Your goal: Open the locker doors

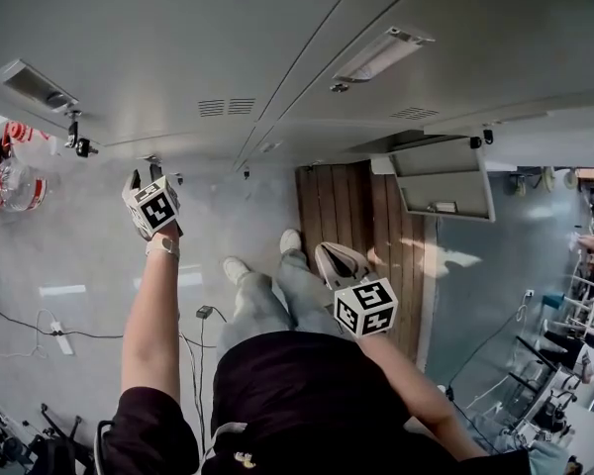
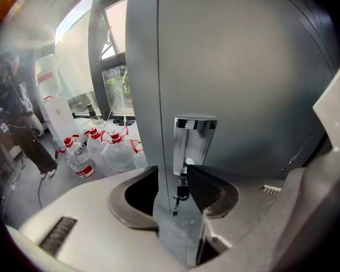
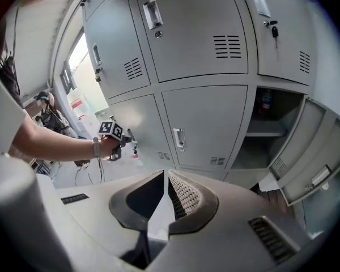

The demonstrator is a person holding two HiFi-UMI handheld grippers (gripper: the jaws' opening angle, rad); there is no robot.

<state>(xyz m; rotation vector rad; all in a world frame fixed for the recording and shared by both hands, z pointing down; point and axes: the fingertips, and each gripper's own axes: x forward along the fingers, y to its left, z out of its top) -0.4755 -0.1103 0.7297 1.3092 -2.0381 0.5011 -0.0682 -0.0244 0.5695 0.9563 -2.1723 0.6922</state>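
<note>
Careful: the grey lockers [image 3: 204, 67] stand right before you, with one open door [image 3: 314, 152] at lower right. Your right gripper [image 3: 165, 194] is all but closed and empty. Your left gripper [image 2: 173, 186] gapes wide, holding nothing, at a shut door [image 2: 243, 67]. Its chrome handle [image 2: 194, 143] sits just ahead; close off-centre and you'd likely slip off or snag the small dangling key [image 2: 181, 194].

The open locker door [image 3: 314, 149] juts out (its compartment [image 3: 272, 135] gaping), while left of it the floor [image 1: 89, 255] lies free up to the water bottles [image 2: 79, 157].
</note>
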